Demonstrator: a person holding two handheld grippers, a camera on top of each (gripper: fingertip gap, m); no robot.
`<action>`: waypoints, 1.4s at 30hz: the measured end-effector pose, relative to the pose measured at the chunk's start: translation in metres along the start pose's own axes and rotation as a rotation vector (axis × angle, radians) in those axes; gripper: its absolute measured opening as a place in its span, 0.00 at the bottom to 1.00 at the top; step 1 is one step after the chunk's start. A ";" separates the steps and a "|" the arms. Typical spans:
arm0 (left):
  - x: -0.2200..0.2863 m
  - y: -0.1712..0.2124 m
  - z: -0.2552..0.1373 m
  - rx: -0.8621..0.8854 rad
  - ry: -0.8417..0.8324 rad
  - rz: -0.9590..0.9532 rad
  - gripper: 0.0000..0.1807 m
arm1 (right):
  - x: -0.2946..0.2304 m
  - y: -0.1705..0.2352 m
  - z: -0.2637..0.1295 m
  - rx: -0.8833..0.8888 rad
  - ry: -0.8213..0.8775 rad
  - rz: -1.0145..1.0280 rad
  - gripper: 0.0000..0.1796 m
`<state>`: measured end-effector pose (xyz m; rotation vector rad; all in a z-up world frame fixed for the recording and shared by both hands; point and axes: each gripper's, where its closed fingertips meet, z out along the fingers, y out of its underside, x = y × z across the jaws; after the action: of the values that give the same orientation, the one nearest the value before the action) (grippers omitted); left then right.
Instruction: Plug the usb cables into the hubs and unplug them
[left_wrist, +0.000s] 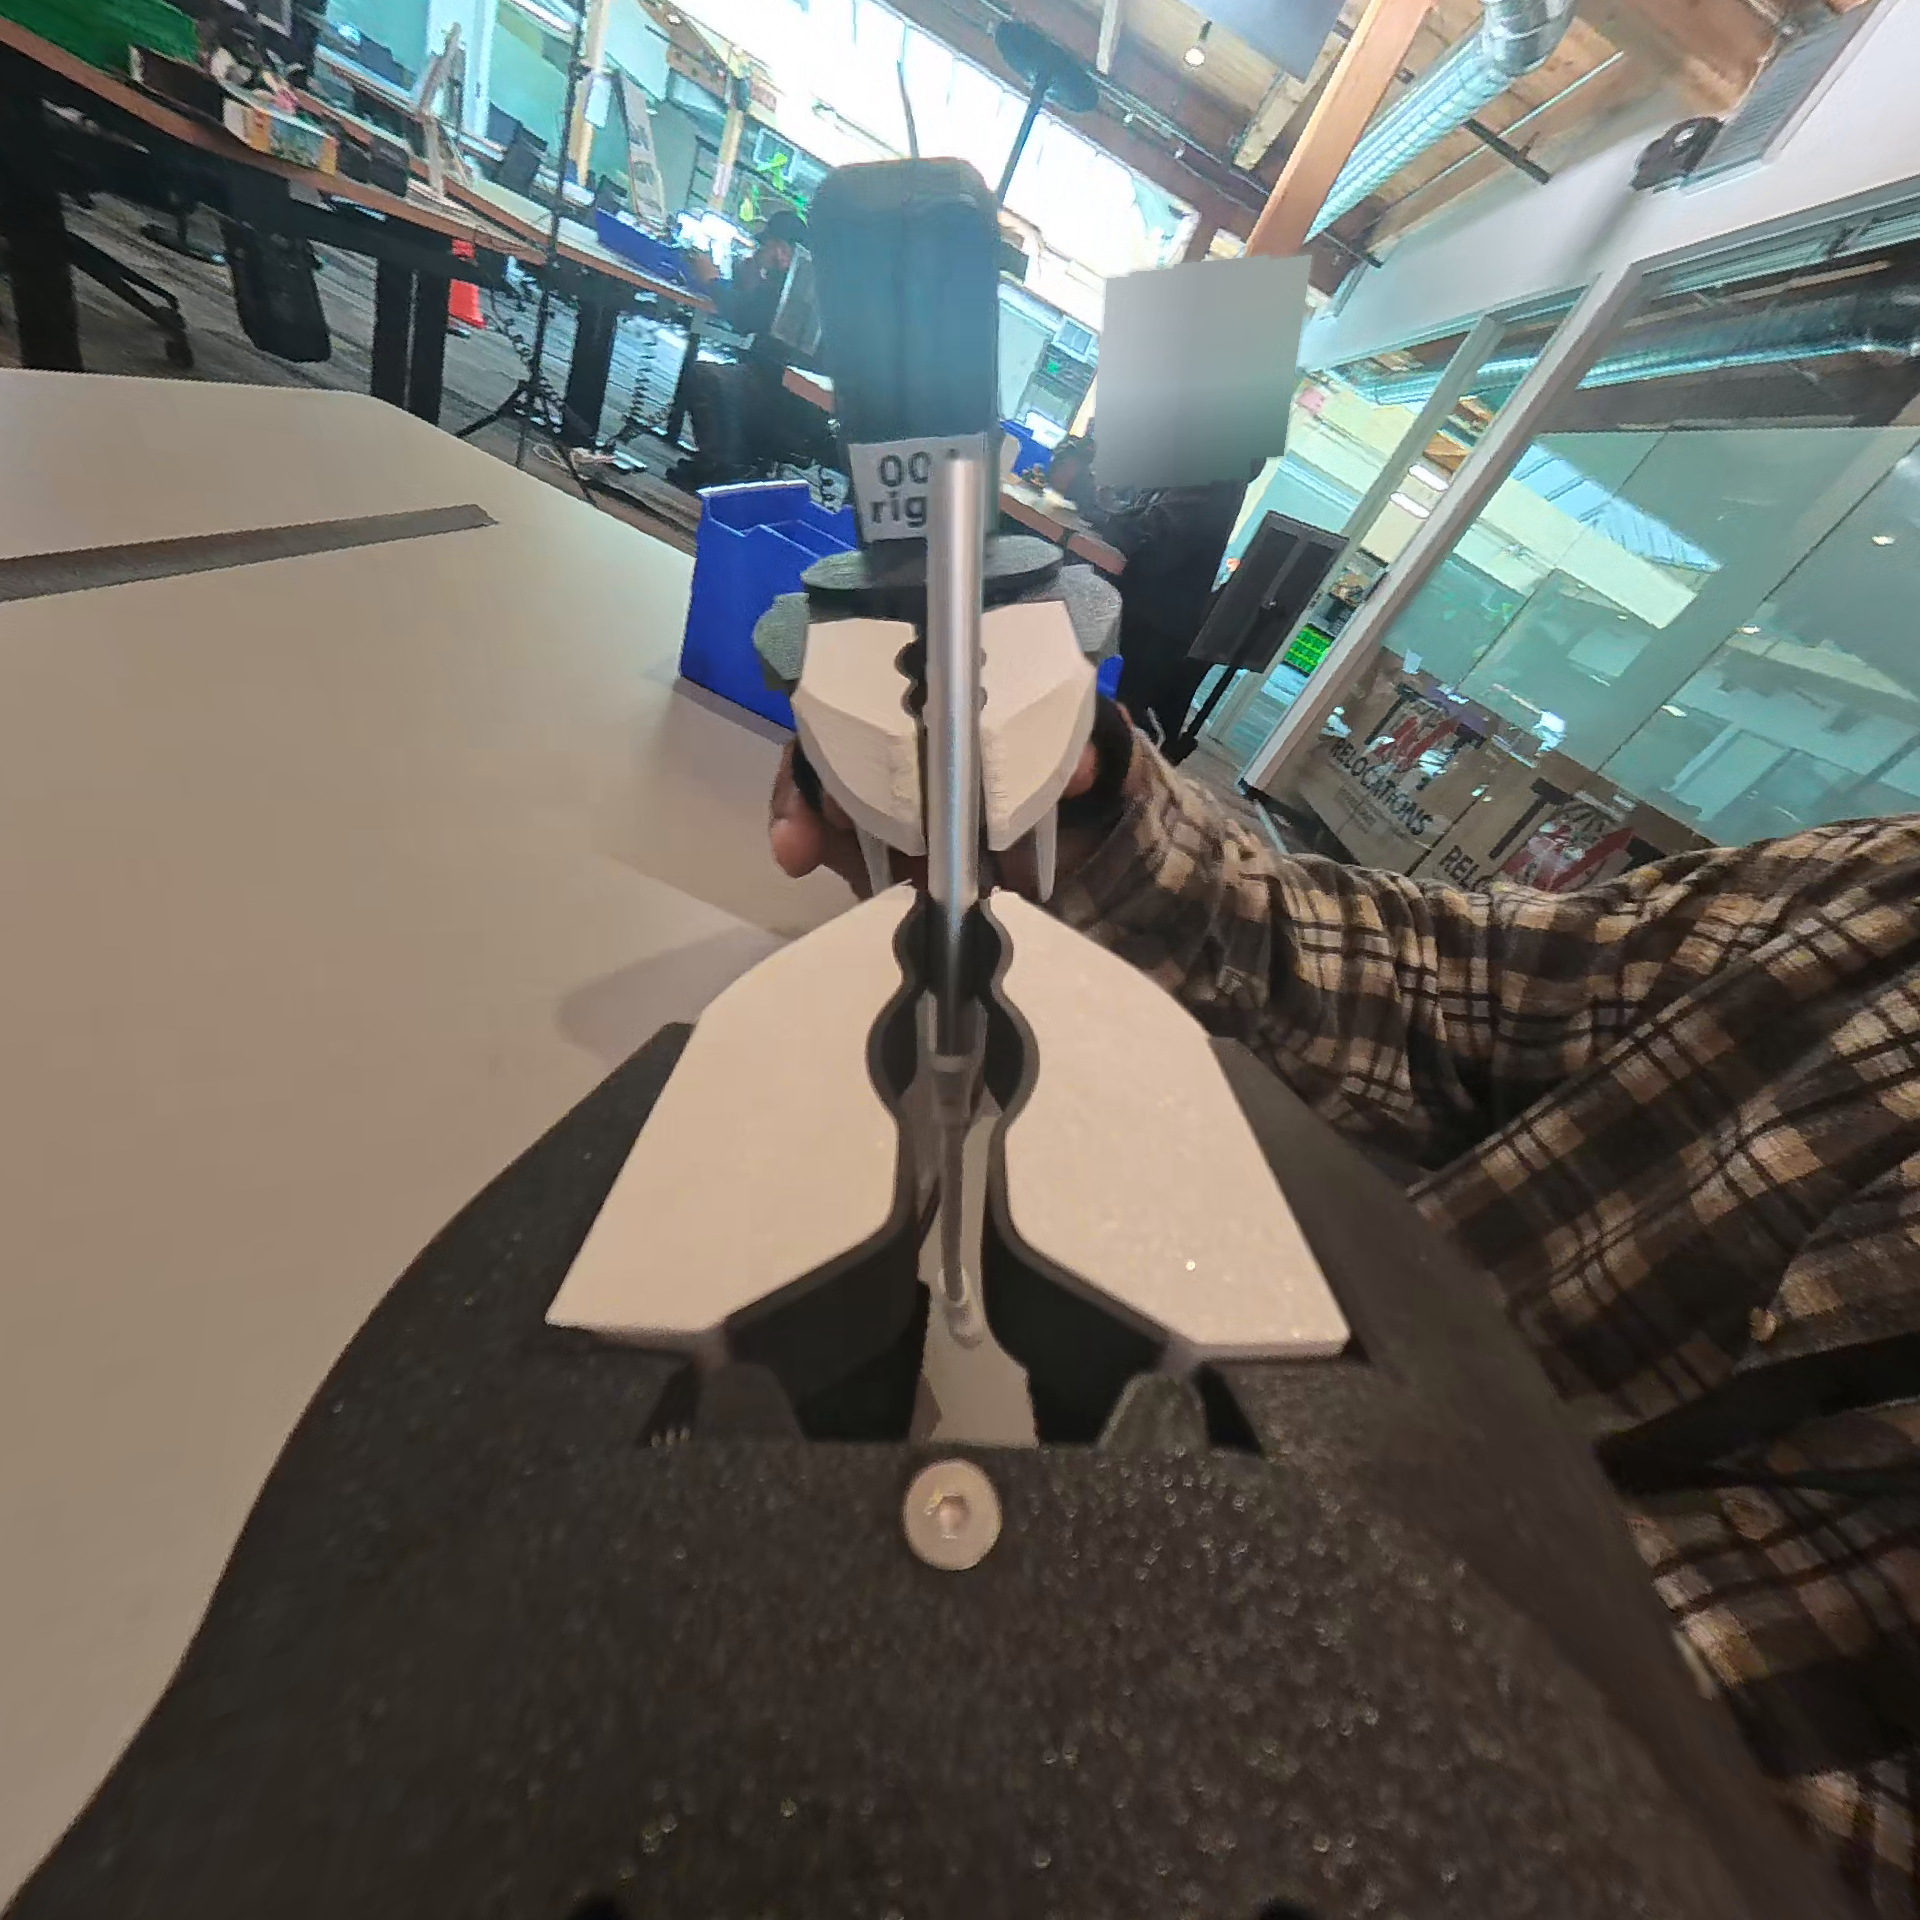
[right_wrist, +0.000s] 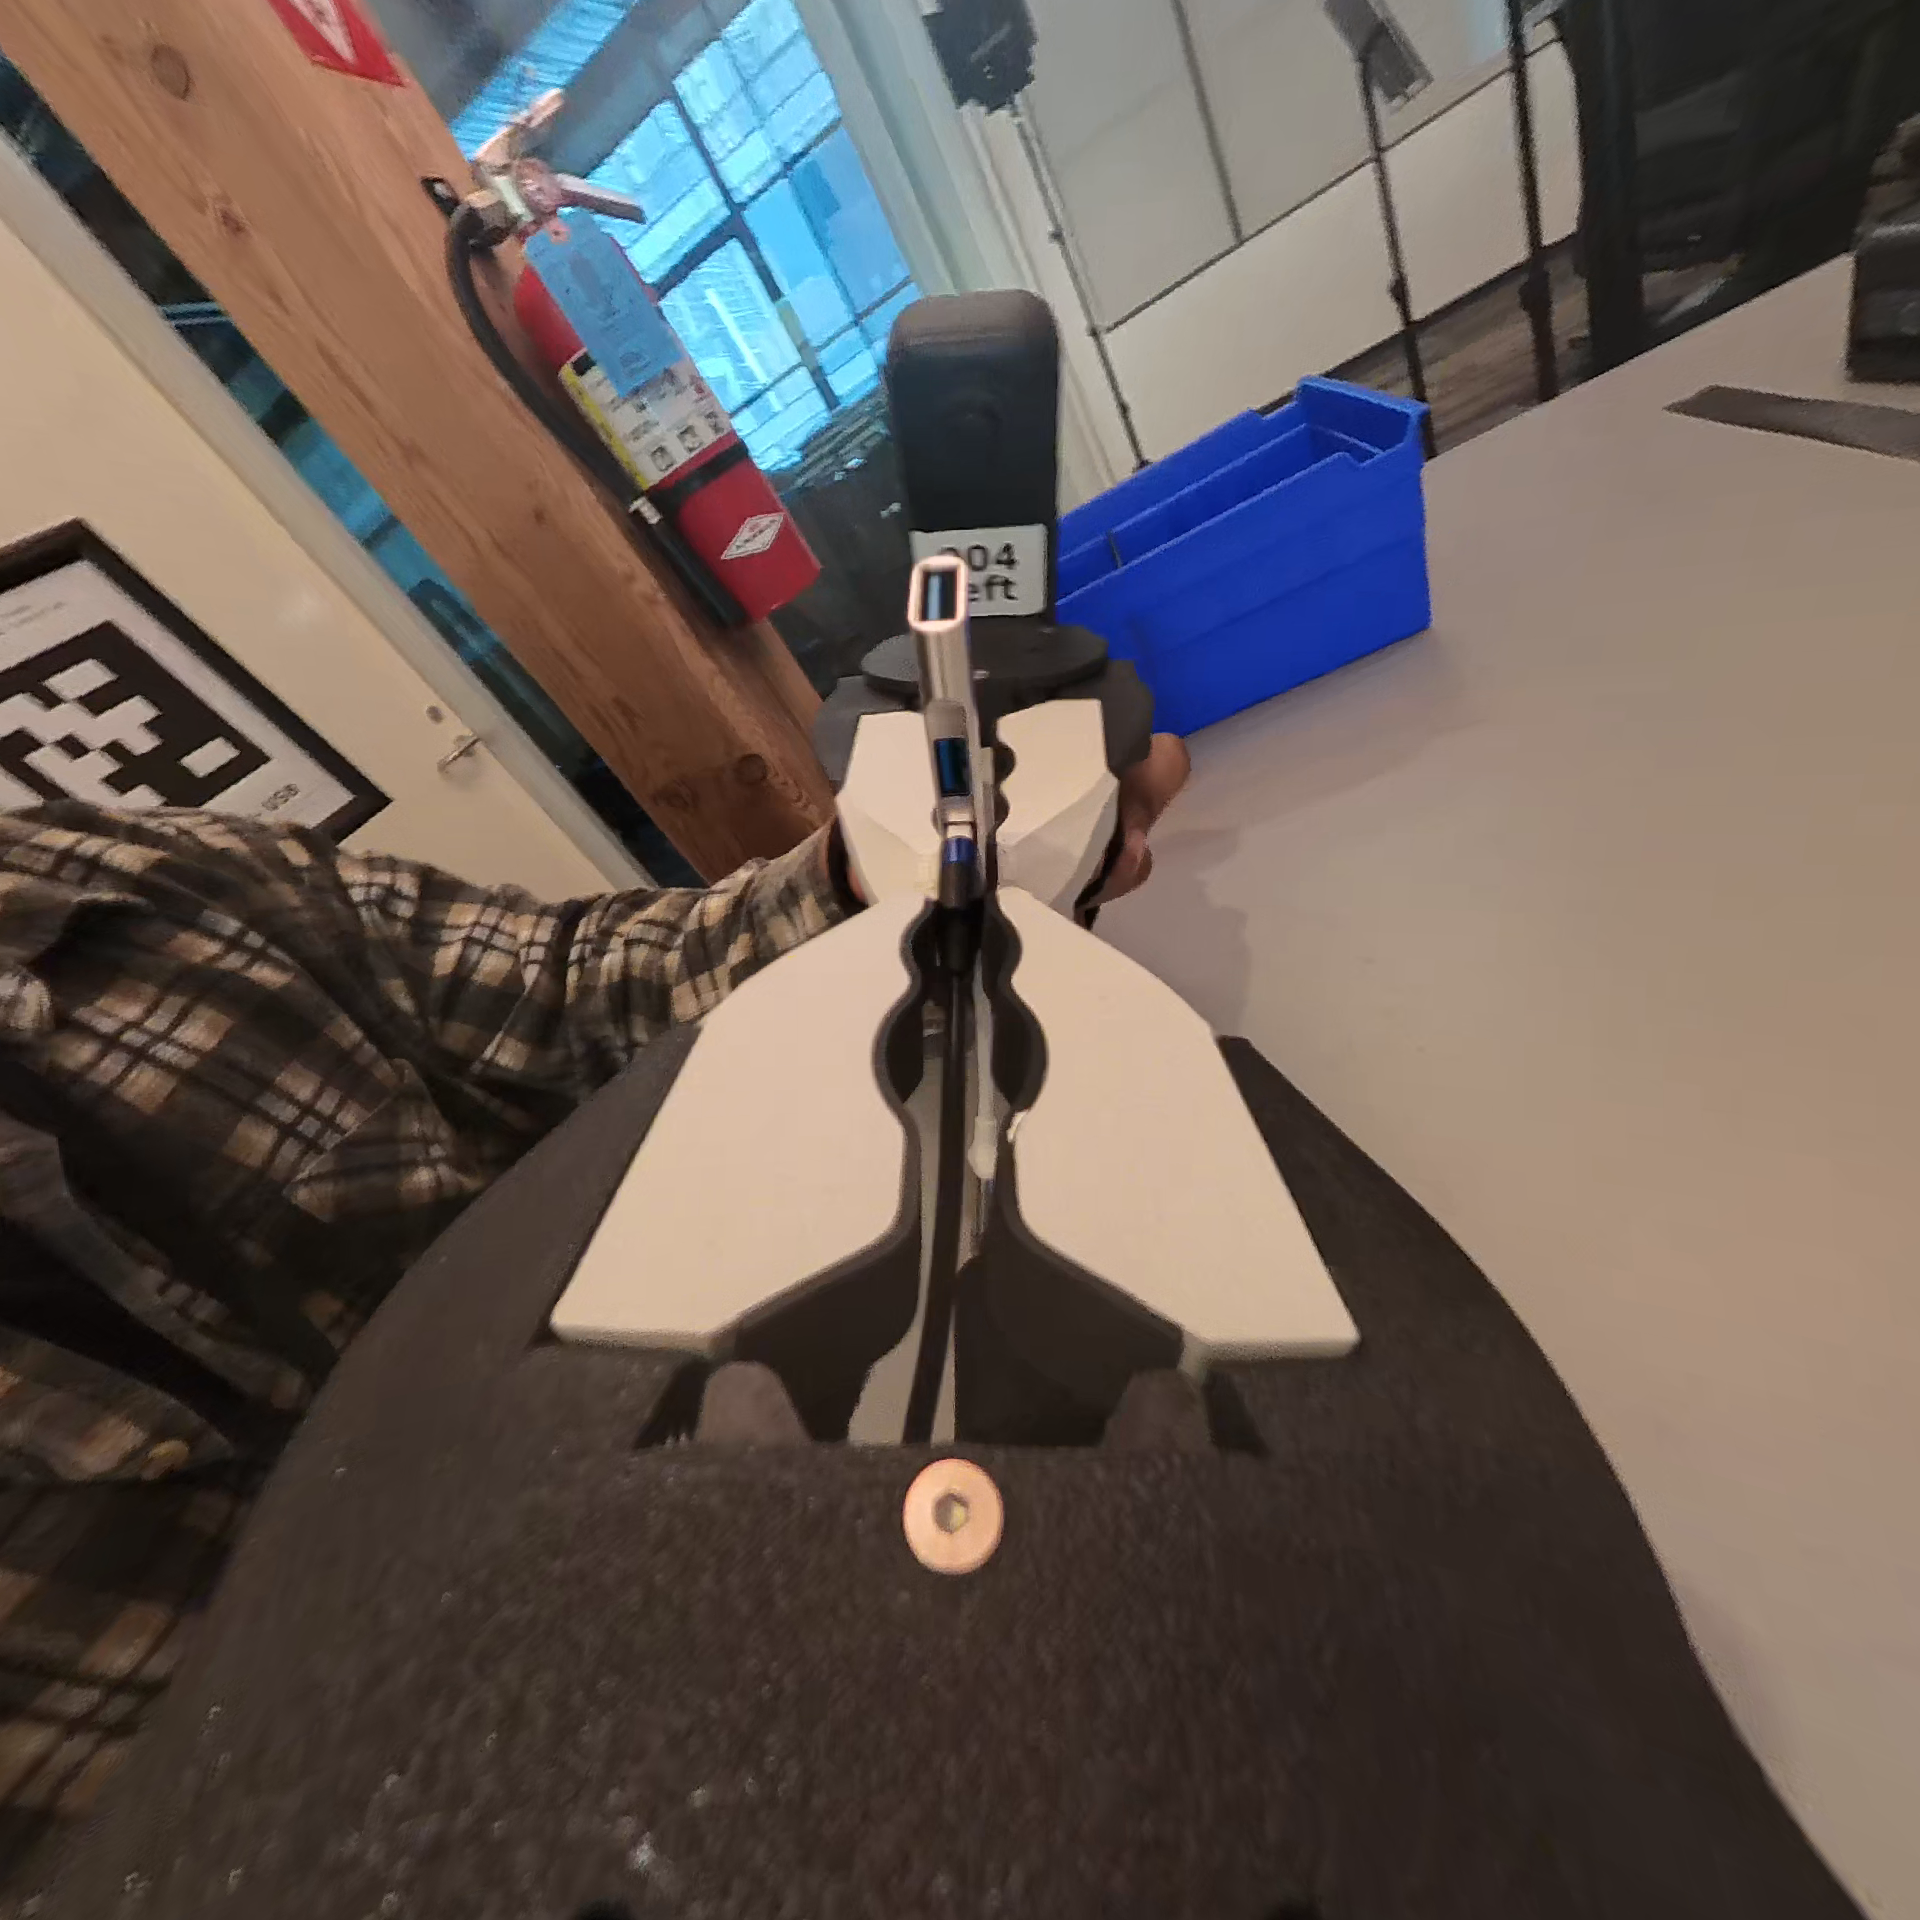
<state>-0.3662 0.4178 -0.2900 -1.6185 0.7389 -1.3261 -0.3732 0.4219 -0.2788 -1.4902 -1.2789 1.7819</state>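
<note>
We held both grippers facing each other above the table (left_wrist: 312, 831): left gripper (left_wrist: 951, 914) clamped on the stiff, slim hub (left_wrist: 954, 665), right gripper (right_wrist: 956, 914) pinching the cable (right_wrist: 932, 1195) behind its rigid plug (right_wrist: 954, 847), already in the hub.

Both grippers face each other, tips nearly meeting. The left gripper (left_wrist: 948, 914) (jaws clamped) mirrors the clamped right gripper (right_wrist: 956, 914).

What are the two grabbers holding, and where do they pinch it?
Left gripper pinches the silver hub at its cable end. Right gripper pinches the black USB cable just behind its plug.
</note>
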 end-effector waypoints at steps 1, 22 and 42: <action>-0.001 0.000 -0.001 -0.003 -0.009 -0.001 0.04 | 0.002 0.001 0.001 -0.001 0.028 0.011 0.04; 0.018 -0.033 0.014 0.227 -0.013 -0.048 0.03 | -0.018 -0.007 -0.021 0.067 0.154 -0.063 0.04; 0.044 -0.039 0.032 -0.199 0.113 0.095 0.26 | -0.034 0.008 -0.029 -0.362 0.211 -0.115 0.04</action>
<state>-0.3280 0.4045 -0.2365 -1.6508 1.0318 -1.3169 -0.3346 0.4007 -0.2683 -1.7031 -1.5985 1.3287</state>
